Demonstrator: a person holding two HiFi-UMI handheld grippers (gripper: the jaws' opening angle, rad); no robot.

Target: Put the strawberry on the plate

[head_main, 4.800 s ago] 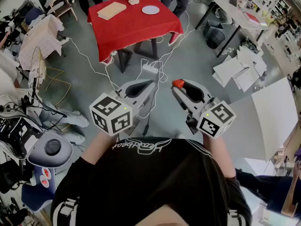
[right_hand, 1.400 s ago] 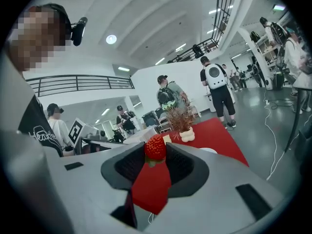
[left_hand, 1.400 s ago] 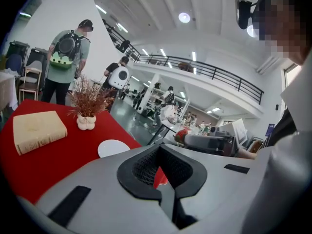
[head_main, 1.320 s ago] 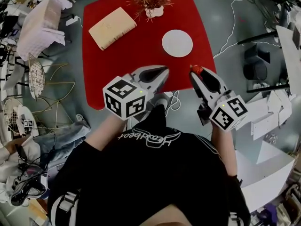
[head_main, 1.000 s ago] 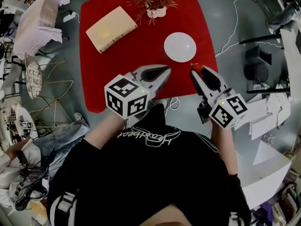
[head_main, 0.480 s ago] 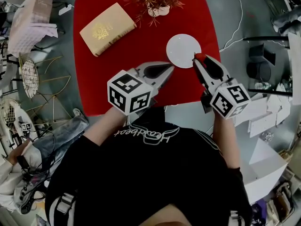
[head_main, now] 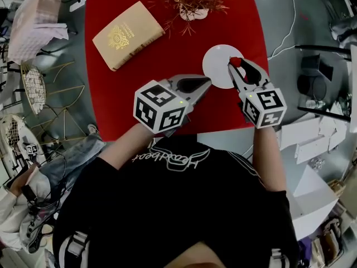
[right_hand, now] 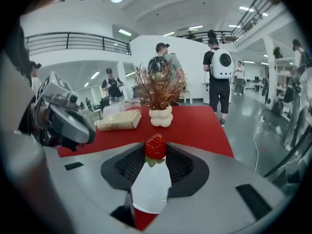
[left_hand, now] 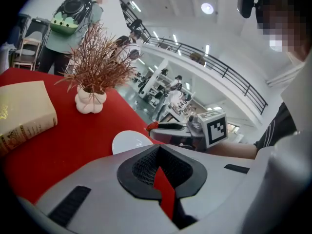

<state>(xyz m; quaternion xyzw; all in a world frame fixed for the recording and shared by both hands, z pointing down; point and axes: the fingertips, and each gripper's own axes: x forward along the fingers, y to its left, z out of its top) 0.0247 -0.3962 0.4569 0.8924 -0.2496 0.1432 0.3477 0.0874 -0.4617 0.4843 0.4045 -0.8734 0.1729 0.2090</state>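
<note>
Now that the right gripper [head_main: 235, 66], clamping the strawberry [right_hand: 155, 146], has come over the plate [head_main: 215, 67], release appears due. Left gripper [head_main: 207, 83]: jaws closed; empty.

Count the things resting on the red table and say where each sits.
3: a tan book at the far left, a potted dried plant at the far edge, a white plate at the right. The covered near edge may hide more.

We look steeply down from the head onto the red table [head_main: 167, 54], while both gripper views skim low and close along their own jaws, sharing its potted plant [left_hand: 96, 69] and plate [left_hand: 129, 141].
</note>
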